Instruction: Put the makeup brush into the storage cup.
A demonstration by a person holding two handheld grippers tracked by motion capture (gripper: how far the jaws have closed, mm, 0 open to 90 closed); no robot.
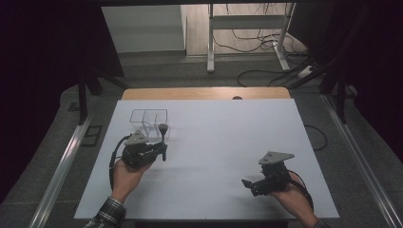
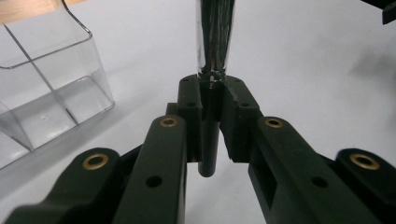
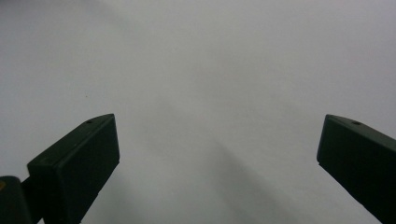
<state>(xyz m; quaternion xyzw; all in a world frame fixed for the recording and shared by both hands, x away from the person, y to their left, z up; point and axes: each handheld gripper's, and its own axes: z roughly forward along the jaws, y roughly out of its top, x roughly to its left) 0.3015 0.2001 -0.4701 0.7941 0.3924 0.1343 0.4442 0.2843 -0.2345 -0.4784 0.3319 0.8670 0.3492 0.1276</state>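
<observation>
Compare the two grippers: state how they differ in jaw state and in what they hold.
The left gripper is shut on an upright black-and-chrome tool; the right gripper stands wide open, holding nothing. The left one sits beside the clear container; the right is over bare white tabletop. Both are black and hand-held.

Dark-handled tool with shiny metal shaft, upright, just beside clear divided box

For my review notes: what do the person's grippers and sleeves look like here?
Both the left gripper and the right gripper are black, each topped by a grey three-cornered plate, with a black cable trailing back. Brass-coloured pivot rings show on the left gripper's arms. The left sleeve is plaid.
</observation>
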